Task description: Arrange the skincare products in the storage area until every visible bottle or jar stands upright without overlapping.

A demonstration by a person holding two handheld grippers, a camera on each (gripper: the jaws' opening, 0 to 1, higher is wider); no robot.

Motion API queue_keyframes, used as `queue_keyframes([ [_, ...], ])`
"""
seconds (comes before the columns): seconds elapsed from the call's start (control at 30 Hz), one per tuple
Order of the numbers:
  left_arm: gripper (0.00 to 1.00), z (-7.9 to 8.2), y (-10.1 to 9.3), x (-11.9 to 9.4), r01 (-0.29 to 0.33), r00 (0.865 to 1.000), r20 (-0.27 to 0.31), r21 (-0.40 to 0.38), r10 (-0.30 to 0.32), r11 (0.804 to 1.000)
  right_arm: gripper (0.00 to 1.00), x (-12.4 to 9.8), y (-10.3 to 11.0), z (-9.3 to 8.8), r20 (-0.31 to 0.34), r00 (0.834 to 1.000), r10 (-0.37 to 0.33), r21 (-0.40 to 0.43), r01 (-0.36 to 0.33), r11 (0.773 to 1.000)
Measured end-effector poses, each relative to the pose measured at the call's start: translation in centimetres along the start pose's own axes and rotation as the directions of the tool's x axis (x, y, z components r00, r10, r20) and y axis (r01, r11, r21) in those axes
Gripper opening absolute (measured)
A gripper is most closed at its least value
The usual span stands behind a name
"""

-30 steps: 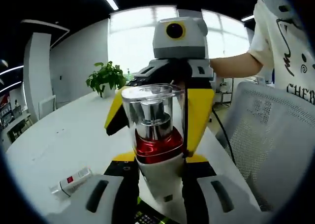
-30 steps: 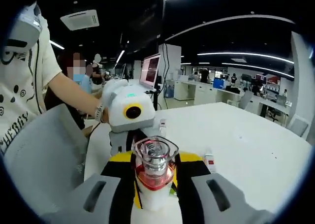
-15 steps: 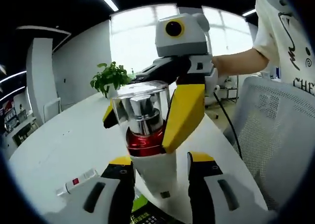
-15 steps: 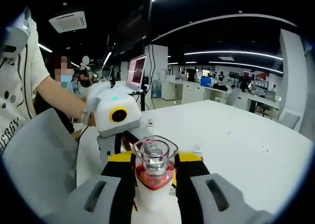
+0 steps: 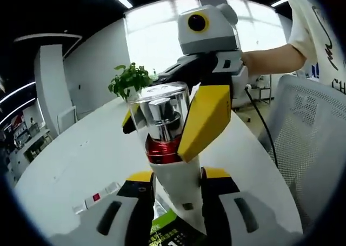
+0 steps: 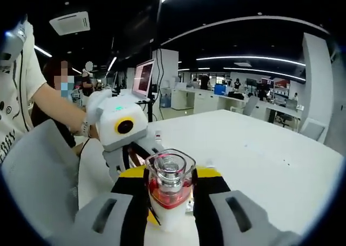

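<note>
both grippers on one skincare bottle above the white table (image 6: 281,165)

the bottle (image 5: 162,130) (clear cap, red collar, white body) sits clamped between the left gripper (image 5: 174,189) and right gripper (image 6: 168,194) jaws, lifted off the table

Bottle (image 5: 165,143) — red band, clear cap

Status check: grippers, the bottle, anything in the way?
Both grippers, left gripper and right gripper, shut on the pump bottle, held above the white table. Small tube lies on the table. Chair close alongside.
</note>
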State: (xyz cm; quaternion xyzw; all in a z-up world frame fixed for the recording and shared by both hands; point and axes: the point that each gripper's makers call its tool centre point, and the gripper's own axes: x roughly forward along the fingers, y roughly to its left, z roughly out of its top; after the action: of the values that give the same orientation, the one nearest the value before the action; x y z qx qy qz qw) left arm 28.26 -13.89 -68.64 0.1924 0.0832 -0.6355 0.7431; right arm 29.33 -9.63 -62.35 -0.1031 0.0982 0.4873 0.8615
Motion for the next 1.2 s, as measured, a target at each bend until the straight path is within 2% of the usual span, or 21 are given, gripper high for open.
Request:
queue_keyframes([
  [0.1, 0.29, -0.2, 0.5, 0.1, -0.004, 1.0, 0.001, -0.023, 0.004, 1.0, 0.3, 0.1, -0.3, -0.1, 0.0, 1.0, 0.004, 0.007, -0.004, 1.0],
  [0.4, 0.28, -0.4, 1.5, 0.4, 0.006, 1.0, 0.004, -0.022, -0.006, 1.0, 0.31, 0.4, -1.8, -0.2, -0.001, 1.0, 0.01, 0.023, -0.01, 1.0],
  [0.73, 0.29, -0.3, 1.2, 0.5, 0.007, 1.0, -0.004, -0.014, -0.007, 1.0, 0.33, 0.4, -1.8, -0.2, -0.013, 1.0, -0.001, 0.029, 0.001, 1.0],
  [0.87, 0.33, -0.2, 0.9, 0.5, 0.012, 1.0, -0.019, 0.007, -0.012, 1.0, 0.43, 0.4, -1.6, -0.7, -0.047, 0.999, -0.013, 0.018, 0.013, 1.0],
  [1.03, 0.36, 0.1, 0.3, -0.1, 0.016, 0.999, -0.03, 0.001, -0.016, 1.0, 0.49, -0.2, -1.7, -0.6, -0.043, 0.998, -0.038, 0.034, 0.04, 0.999],
  [1.2, 0.37, 0.7, 0.4, -1.3, -0.022, 0.999, -0.044, -0.014, 0.021, 1.0, 0.52, -1.0, -0.9, -0.2, -0.039, 0.997, -0.061, 0.049, 0.063, 0.997],
])
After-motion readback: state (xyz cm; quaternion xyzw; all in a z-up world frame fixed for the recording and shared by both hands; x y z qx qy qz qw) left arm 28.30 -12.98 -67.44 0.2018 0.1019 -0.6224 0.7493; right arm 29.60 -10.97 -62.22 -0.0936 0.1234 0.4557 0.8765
